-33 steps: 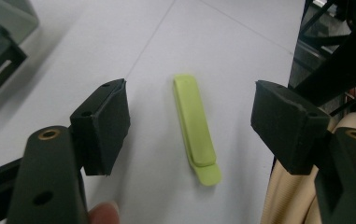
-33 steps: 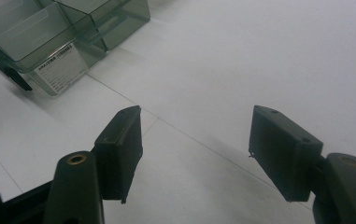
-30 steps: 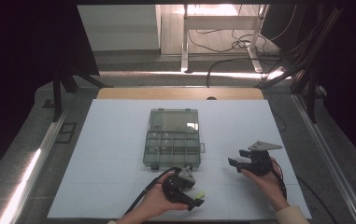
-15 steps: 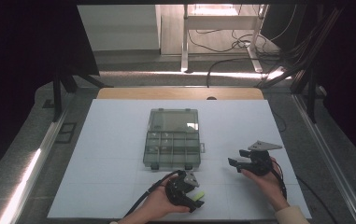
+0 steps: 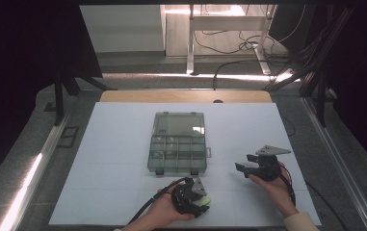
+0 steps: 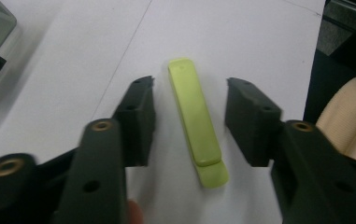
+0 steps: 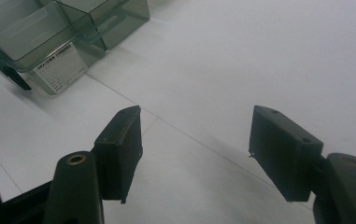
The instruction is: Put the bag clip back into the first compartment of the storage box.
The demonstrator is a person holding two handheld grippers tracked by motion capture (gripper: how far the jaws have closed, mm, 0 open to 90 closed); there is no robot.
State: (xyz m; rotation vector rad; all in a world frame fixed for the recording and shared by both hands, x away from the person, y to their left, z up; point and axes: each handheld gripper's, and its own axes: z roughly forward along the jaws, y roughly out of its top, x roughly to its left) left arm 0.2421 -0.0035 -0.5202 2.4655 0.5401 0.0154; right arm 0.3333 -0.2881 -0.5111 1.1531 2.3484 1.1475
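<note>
The left gripper (image 5: 201, 206) is held low over the near edge of the white table (image 5: 123, 159), and a lime-green clip (image 6: 198, 122) is seen lying flat on the surface between its two black jaws. The jaws have just been closing, yet a strip of white is left on either side of the clip (neither pad is pressed against it). In the high view the clip (image 5: 204, 199) is found just beside the gripper's tip, near the front of the table and a little short of the clear compartment box (image 5: 177, 150). The right gripper (image 5: 246, 162) is held off to the right of the box, its jaws spread wide with bare table between them, and a corner of the box (image 7: 63, 32) is caught in its own view.
</note>
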